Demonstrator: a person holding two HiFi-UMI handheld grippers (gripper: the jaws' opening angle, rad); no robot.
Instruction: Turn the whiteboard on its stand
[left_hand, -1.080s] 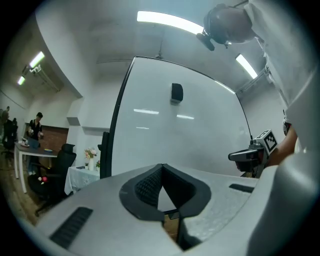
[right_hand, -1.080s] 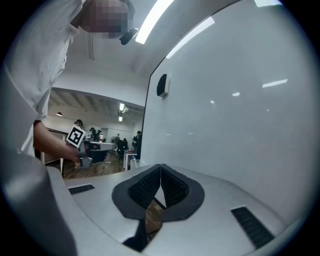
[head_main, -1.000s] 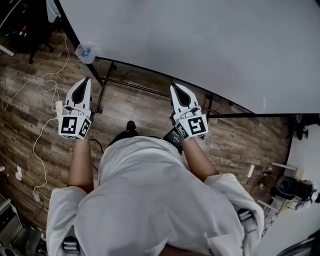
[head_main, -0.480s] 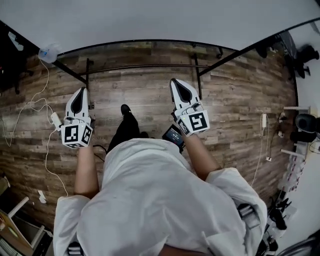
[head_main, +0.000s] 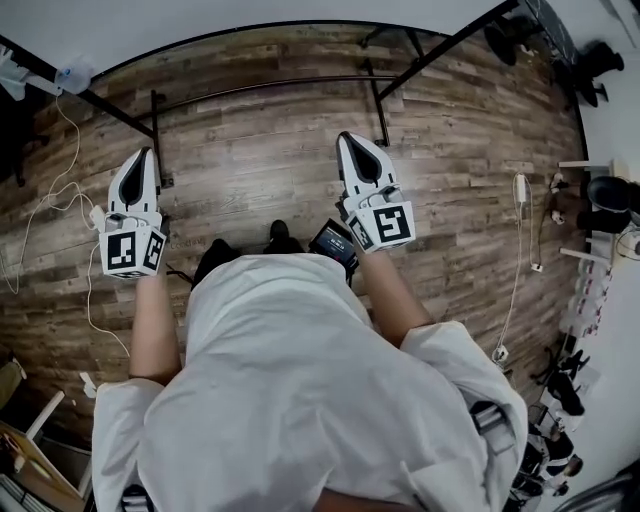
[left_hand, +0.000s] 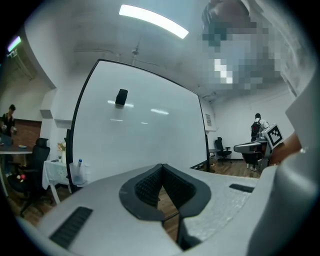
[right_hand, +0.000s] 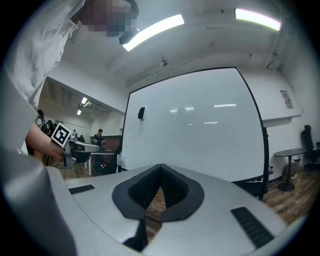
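Lost most of the whiteboard from the head view since 1 second before: left only a thin white band along the top edge, with far more wooden floor laid bare beneath it. Carried the left gripper further toward the left of that view meanwhile. Held it and the right gripper forward of the body, tips aimed at the black bars of the stand, well apart from board and frame alike. Found the board upright and straight ahead in both gripper views, filling the middle, with 1 small black block stuck high on its face and a clear holder beside its lower left edge. Clenched the left gripper fully, ribbed pads pressed together with nothing between. Clenched the right gripper likewise, empty. Showed only a strip of floor through the notch below each pair of pads. Trailed a white cable across the floor near the left gripper.
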